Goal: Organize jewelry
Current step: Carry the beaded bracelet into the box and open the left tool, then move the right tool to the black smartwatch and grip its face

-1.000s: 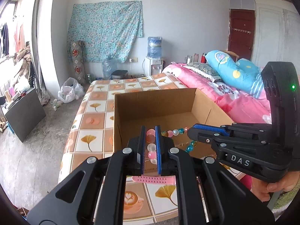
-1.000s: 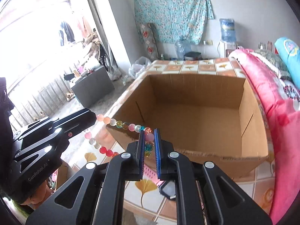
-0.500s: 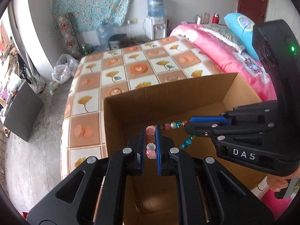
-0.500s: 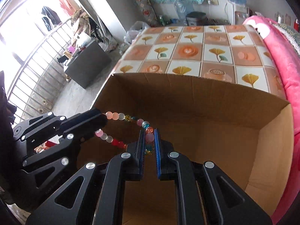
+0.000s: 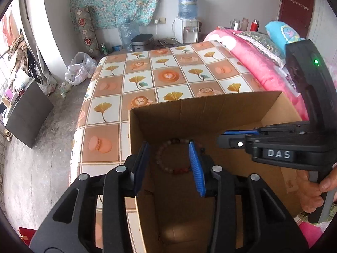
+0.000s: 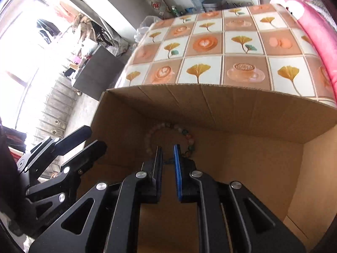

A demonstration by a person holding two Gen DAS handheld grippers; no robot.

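Fingers on both grippers have let go: half a second ago each pair was pinched on the beaded bracelet (image 5: 173, 158), stretching it between them above the cardboard box (image 5: 202, 113), and now the left gripper (image 5: 168, 164) stands with its blue pads spread wide and nothing between them, while the right gripper (image 6: 167, 158) shows a narrower but plain gap, also with nothing in it. The bracelet has dropped and lies as a loose ring on the floor of the box, in the far left corner, close against the far wall. In the left wrist view it shows through the gap of the open fingers (image 5: 194, 168), below them and not touching them; in the right wrist view its beads (image 6: 168, 136) curve just beyond the fingertips, and part of the loop is hidden behind them. Both grippers hover over the mouth of the box, the right one seen side-on at the right of the left view with its fingers reaching over the box. The box sits on the counter (image 5: 147, 80) with the patterned cloth, beside the pink bed (image 5: 259, 67). For the task this reads as one piece of jewelry put away, and the release looks clean, with no bead caught on a pad. Judging from that, the sensible next thing would be to lift both grippers clear of the box and go for another piece, though none is visible on the counter in these views.
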